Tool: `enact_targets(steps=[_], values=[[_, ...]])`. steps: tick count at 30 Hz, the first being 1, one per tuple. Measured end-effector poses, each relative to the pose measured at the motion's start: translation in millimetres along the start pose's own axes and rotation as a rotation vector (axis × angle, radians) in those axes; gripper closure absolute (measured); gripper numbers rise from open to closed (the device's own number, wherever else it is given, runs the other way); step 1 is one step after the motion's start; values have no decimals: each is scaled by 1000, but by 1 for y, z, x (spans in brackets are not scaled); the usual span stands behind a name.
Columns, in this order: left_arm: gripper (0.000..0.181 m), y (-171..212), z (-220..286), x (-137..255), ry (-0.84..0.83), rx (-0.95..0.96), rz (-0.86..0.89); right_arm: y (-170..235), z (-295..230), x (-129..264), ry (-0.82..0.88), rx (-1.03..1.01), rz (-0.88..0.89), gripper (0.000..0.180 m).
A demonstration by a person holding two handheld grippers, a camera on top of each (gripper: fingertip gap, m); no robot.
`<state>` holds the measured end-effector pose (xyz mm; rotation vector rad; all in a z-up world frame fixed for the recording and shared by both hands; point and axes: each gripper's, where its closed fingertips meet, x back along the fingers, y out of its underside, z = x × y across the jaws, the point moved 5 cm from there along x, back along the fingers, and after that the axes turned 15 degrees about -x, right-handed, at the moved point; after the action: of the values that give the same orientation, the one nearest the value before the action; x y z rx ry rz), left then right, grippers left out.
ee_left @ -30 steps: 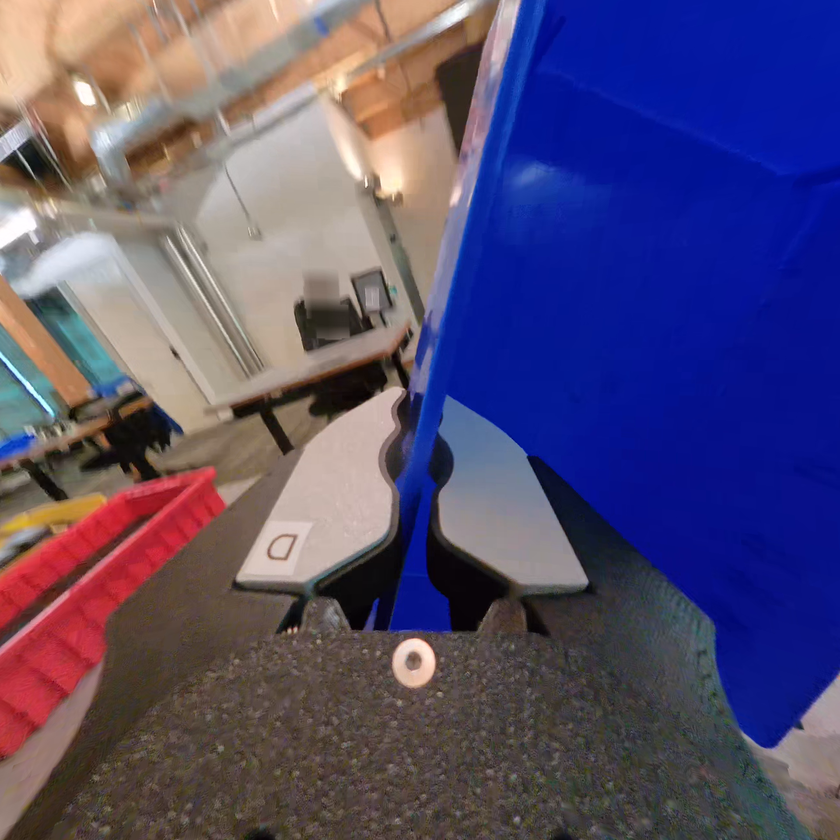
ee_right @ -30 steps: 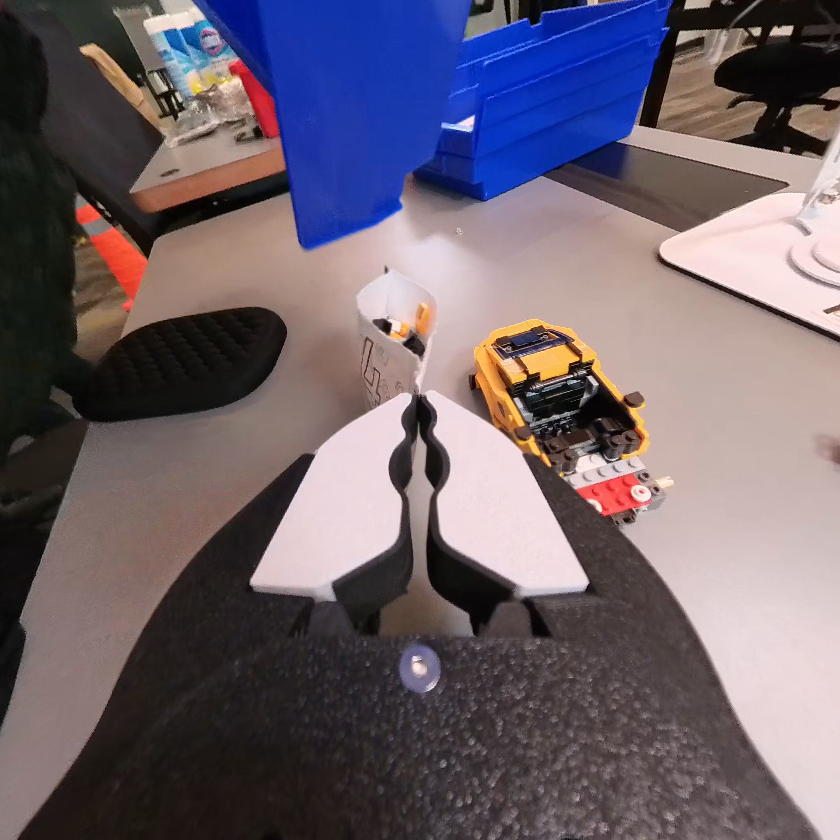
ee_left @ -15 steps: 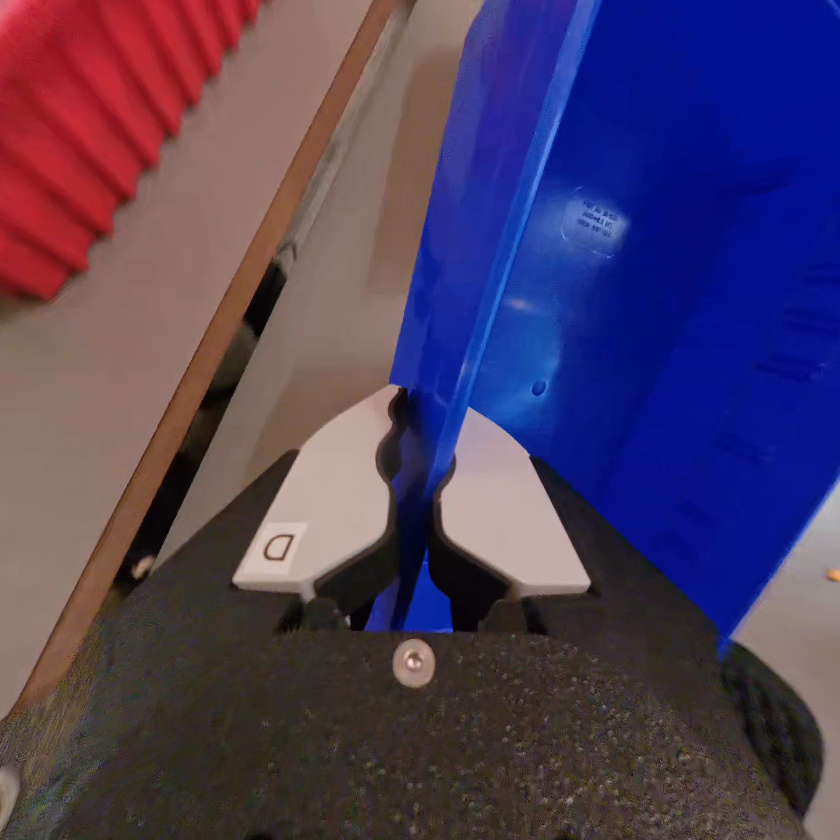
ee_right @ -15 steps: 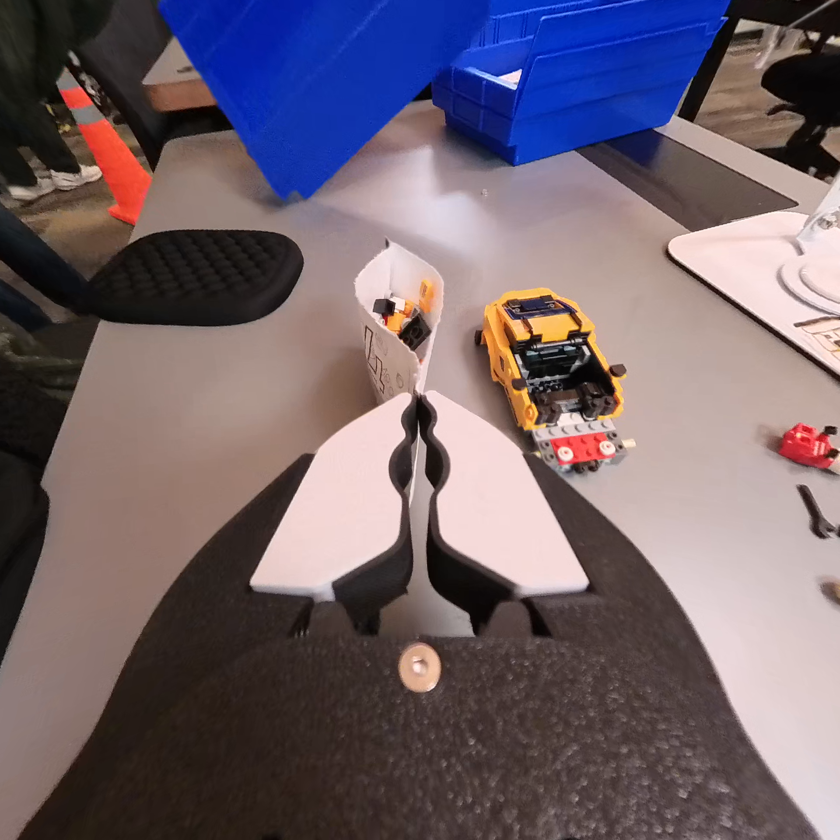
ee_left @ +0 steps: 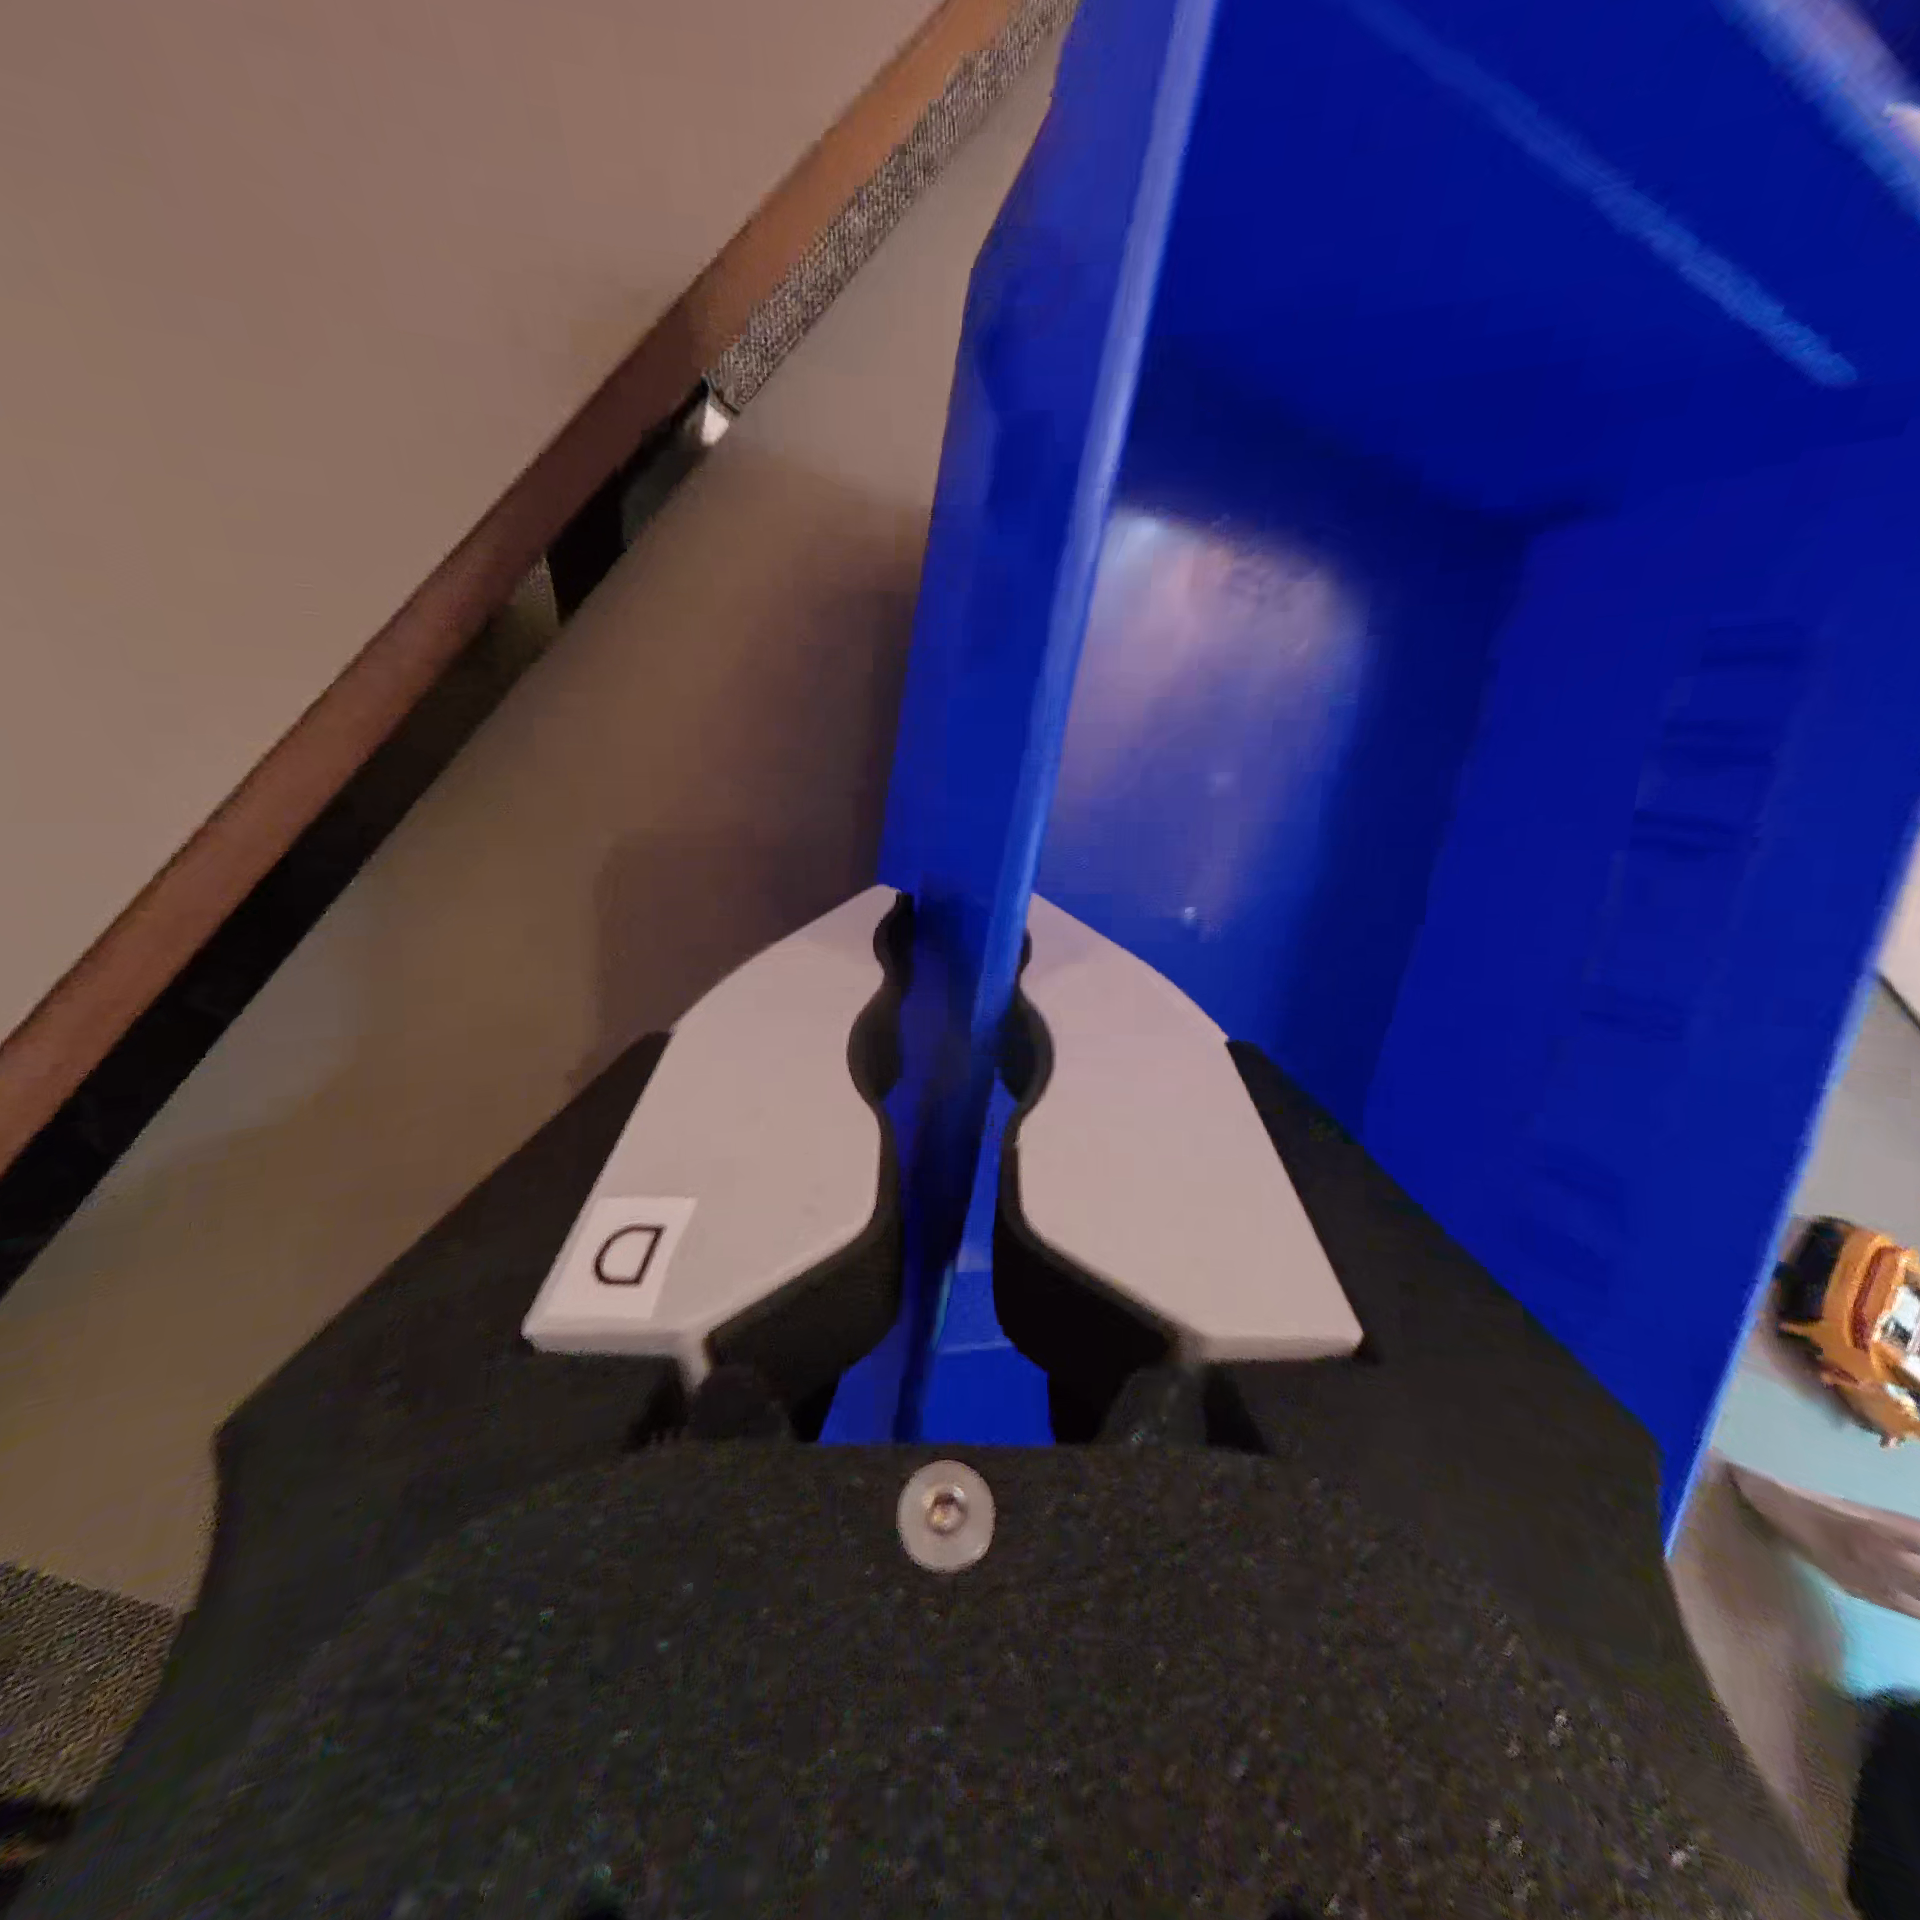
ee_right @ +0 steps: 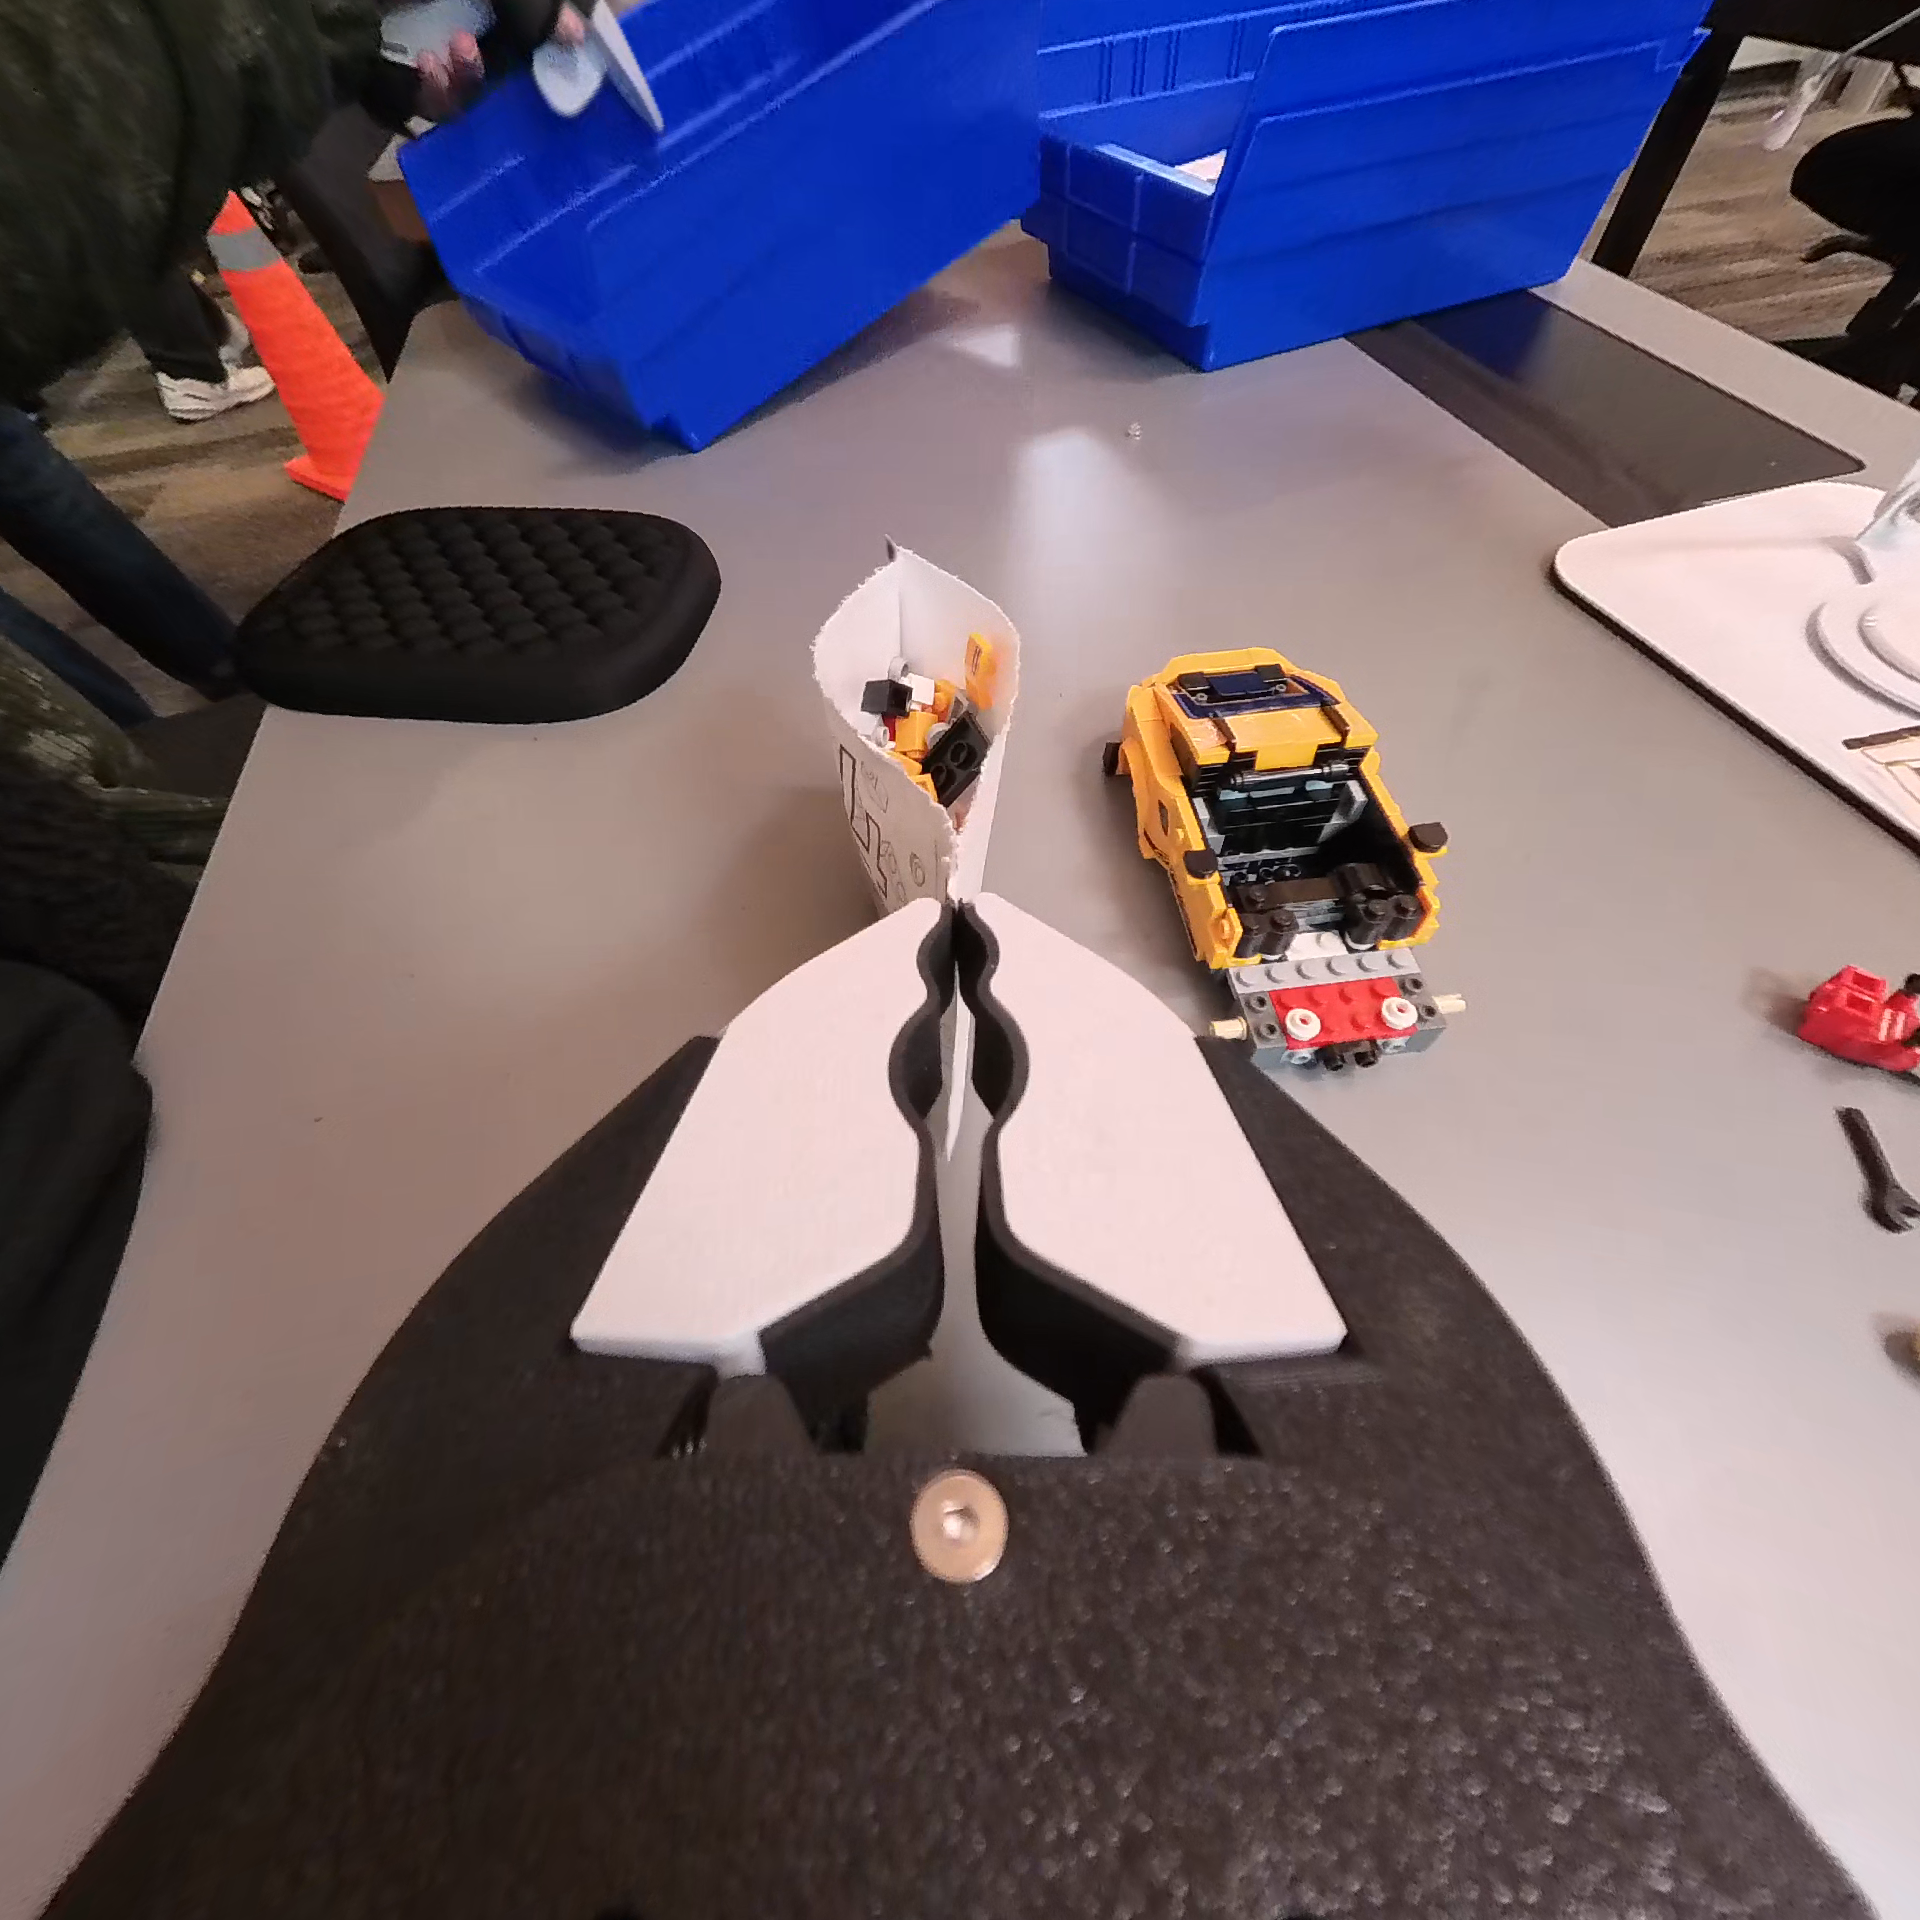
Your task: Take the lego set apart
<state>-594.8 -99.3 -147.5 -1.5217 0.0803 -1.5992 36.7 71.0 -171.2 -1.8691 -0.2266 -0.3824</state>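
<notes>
A partly dismantled yellow lego car (ee_right: pixel 1283 821) sits on the grey table (ee_right: pixel 520 987), its red and grey rear plate bare. It also shows in the left wrist view (ee_left: pixel 1860 1325) at the right edge. My right gripper (ee_right: pixel 956 914) is shut on the edge of a white paper bag (ee_right: pixel 914 727) that holds several loose lego pieces. My left gripper (ee_left: pixel 961 914) is shut on the wall of a blue bin (ee_left: pixel 1351 727). That blue bin (ee_right: pixel 727 208) hangs tilted over the table's far left, and the left gripper (ee_right: pixel 597 73) shows at its top edge.
A second blue bin (ee_right: pixel 1351 177) stands at the back right. A black textured pad (ee_right: pixel 478 613) lies at the left. A white board (ee_right: pixel 1745 623), a red lego piece (ee_right: pixel 1860 1018) and a small black tool (ee_right: pixel 1875 1169) lie at the right. An orange cone (ee_right: pixel 296 343) stands on the floor. Spacing between my two grippers at the tips: around 60 cm.
The blue bin has swung down and tilted, from high above the table to low over its far left. The right gripper has pulled back a little with the bag.
</notes>
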Motion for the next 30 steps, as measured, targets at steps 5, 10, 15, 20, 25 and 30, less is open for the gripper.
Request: enact_targets(steps=[5, 10, 15, 20, 25, 30], values=[[159, -14, 4, 10, -51, -27, 109, 0, 1, 3, 9, 7, 12, 180], [166, -28, 94, 40, -33, -356, 278, 1, 3, 4, 13, 2, 14, 180], [166, 34, 276, 43, 384, -794, 307, 3, 3, 4, 17, 9, 5, 180], [161, 141, 372, -27, 589, -1094, 98, 7, 4, 10, 5, 18, -19, 180], [152, 170, 377, -82, 650, -1156, -45, 11, 7, 17, -31, 21, -45, 180], [162, 172, 376, -92, 590, -1202, -89, 12, 9, 18, -41, 21, -49, 180]])
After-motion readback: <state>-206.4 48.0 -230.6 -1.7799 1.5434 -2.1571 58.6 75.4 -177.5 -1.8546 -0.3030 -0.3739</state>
